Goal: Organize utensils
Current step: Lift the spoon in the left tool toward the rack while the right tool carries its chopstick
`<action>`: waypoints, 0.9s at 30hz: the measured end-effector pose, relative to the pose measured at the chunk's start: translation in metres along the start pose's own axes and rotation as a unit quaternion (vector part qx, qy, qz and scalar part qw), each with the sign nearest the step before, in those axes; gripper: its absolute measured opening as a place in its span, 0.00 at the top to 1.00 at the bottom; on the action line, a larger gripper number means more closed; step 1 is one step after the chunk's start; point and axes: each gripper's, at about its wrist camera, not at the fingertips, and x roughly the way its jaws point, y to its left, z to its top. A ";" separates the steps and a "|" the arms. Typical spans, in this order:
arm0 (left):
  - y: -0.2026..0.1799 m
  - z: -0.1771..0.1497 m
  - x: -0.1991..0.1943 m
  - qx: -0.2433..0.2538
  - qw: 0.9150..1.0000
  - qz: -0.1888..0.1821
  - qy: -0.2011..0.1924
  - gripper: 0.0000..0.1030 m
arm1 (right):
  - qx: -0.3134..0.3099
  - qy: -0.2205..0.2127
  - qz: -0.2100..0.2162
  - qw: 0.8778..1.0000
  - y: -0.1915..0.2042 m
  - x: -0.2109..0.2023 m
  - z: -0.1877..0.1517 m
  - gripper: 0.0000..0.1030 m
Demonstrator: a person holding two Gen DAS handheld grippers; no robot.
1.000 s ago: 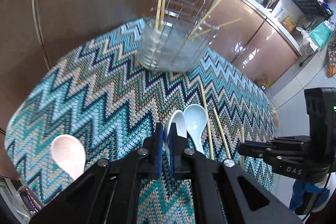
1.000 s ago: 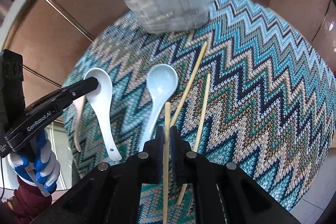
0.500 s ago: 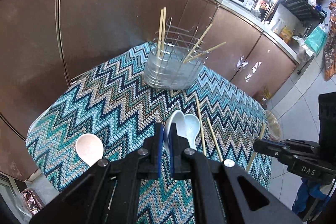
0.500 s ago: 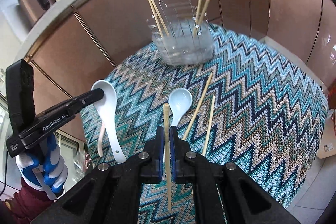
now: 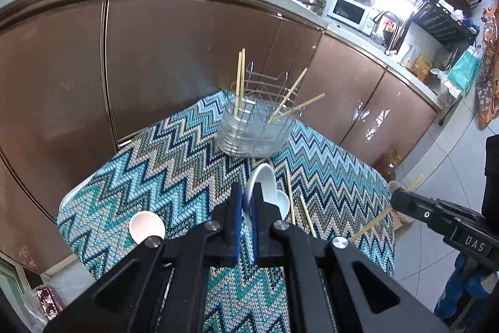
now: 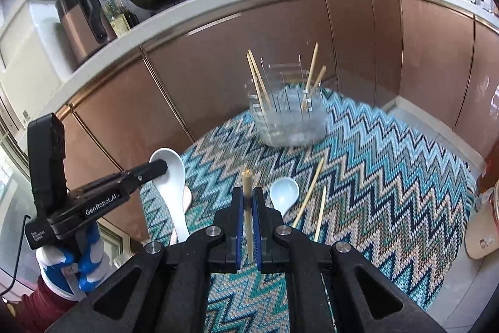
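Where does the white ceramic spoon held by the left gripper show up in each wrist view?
Left wrist view: white ceramic spoon at centre, bowl rising above the left gripper clamped on it.
Right wrist view: same spoon at left, pinched by that gripper.
Shared landmark: clear utensil holder with wooden chopsticks on the zigzag mat.
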 end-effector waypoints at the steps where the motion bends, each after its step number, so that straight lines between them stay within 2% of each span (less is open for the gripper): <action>1: 0.000 0.002 -0.002 0.000 1.000 0.001 -0.004 0.96 | -0.001 -0.004 0.001 1.000 0.001 -0.001 0.001 0.94; 10: 0.001 0.018 -0.016 -0.009 0.999 0.006 -0.033 0.96 | -0.007 -0.040 0.006 0.999 0.002 -0.010 0.017 0.94; 27: 0.017 0.075 -0.011 -0.044 0.995 0.003 -0.085 0.96 | -0.028 -0.105 0.015 0.994 0.001 -0.014 0.080 0.94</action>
